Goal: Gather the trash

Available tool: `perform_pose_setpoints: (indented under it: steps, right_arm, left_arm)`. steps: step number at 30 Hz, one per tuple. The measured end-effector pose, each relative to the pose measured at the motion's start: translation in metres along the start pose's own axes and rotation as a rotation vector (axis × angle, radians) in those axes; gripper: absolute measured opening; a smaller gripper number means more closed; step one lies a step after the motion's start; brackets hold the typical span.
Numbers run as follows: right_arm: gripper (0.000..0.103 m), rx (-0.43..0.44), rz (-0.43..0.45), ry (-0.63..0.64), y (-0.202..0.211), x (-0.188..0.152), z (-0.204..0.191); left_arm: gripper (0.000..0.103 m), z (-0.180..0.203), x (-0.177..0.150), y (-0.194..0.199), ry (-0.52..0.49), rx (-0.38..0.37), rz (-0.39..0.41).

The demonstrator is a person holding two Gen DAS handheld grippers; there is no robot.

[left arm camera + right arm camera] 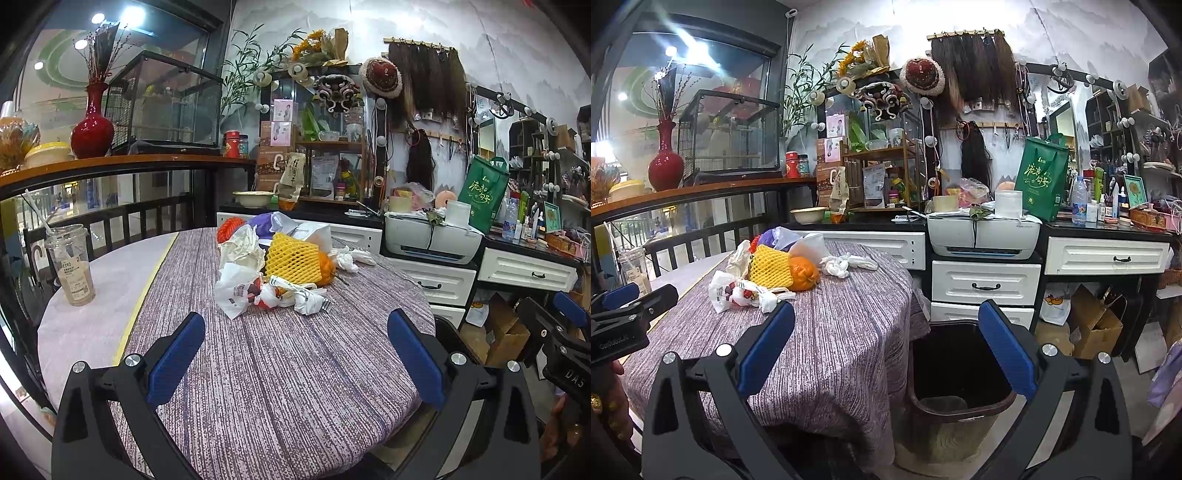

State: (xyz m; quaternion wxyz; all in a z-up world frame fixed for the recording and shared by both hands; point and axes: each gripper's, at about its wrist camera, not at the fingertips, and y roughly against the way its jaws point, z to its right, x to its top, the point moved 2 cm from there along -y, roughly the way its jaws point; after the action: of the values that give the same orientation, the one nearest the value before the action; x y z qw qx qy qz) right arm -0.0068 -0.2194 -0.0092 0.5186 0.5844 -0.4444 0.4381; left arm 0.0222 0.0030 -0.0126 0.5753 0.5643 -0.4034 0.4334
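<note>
A heap of trash lies at the middle of the round table [280, 369]: a yellow foam net [293, 258], an orange peel [327, 271], crumpled white plastic bags [240, 290] and a white wad [349, 258]. My left gripper [295, 350] is open and empty, over the table short of the heap. My right gripper [886, 343] is open and empty, over the table's right edge. The heap shows in the right wrist view, with the net [770, 271] and peel [803, 275]. A dark trash bin [960, 373] stands on the floor right of the table.
A plastic cup with a straw [72, 264] stands at the table's left edge. White drawers [986, 284] with a printer [984, 232] stand behind the bin. Cardboard boxes [1093, 325] sit under the counter. A railing [110, 221] runs behind the table.
</note>
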Motion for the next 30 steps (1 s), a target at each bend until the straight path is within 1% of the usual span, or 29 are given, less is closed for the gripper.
perform_pose_setpoints:
  steps: [11,16,19,22,25,27,30]
  right_arm:
    - [0.098,-0.001,-0.005,0.004,0.000,0.000,0.000]
    - [0.098,-0.001,-0.019,0.009,-0.004,-0.002,0.003]
    - [0.098,0.013,-0.022,0.014,-0.007,-0.003,0.003]
    - [0.098,0.032,-0.067,0.032,-0.016,-0.006,0.001]
    - [0.098,0.076,-0.152,0.066,-0.033,-0.007,-0.004]
    - [0.098,0.107,-0.185,0.088,-0.042,-0.007,-0.010]
    - [0.098,0.130,-0.225,0.136,-0.061,-0.005,-0.022]
  left_arm:
    - [0.098,-0.001,-0.001,-0.002,0.000,0.000,-0.002]
    - [0.098,-0.002,-0.005,-0.007,-0.006,0.005,-0.022]
    - [0.098,-0.004,-0.008,-0.011,-0.010,0.010,-0.039]
    - [0.098,-0.008,-0.011,-0.019,-0.019,0.007,-0.075]
    - [0.098,-0.014,-0.012,-0.030,-0.027,0.013,-0.118]
    - [0.098,-0.019,-0.013,-0.038,-0.033,0.017,-0.149]
    - [0.098,-0.030,-0.012,-0.052,-0.028,0.024,-0.202]
